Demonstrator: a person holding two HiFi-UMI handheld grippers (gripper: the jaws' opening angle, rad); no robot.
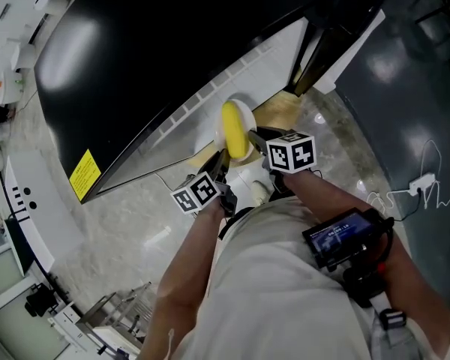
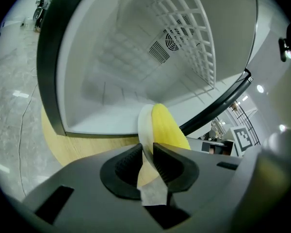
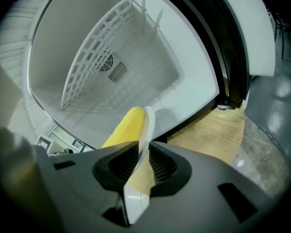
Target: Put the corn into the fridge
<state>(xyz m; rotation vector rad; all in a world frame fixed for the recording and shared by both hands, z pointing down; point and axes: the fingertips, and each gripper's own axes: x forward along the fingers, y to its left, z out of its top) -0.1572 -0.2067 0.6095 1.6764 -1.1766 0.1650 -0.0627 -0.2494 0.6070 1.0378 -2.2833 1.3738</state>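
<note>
corn (image 1: 235,130) on white plate (image 2: 144,123) before open fridge (image 2: 136,57); left gripper (image 2: 146,161) and right gripper (image 3: 141,164) jaws clamped on opposite rims, likely to keep it level.

- A polished stone floor (image 1: 135,223), marbled in grey and beige, fills the lower left of the head view.
- One bright streak of reflected light (image 1: 156,236) lies on it.
- A pale yellow wooden board (image 3: 208,130) lies flat on that floor.
- To the right is a dark grey glossy surface (image 1: 405,88) with soft reflections of light.
- A thin white cable with a white plug (image 1: 424,182) trails across it.
- A white curved unit with black slots (image 1: 22,201) stands at the left edge.
- A metal wire rack (image 1: 124,306) stands at the bottom left.
</note>
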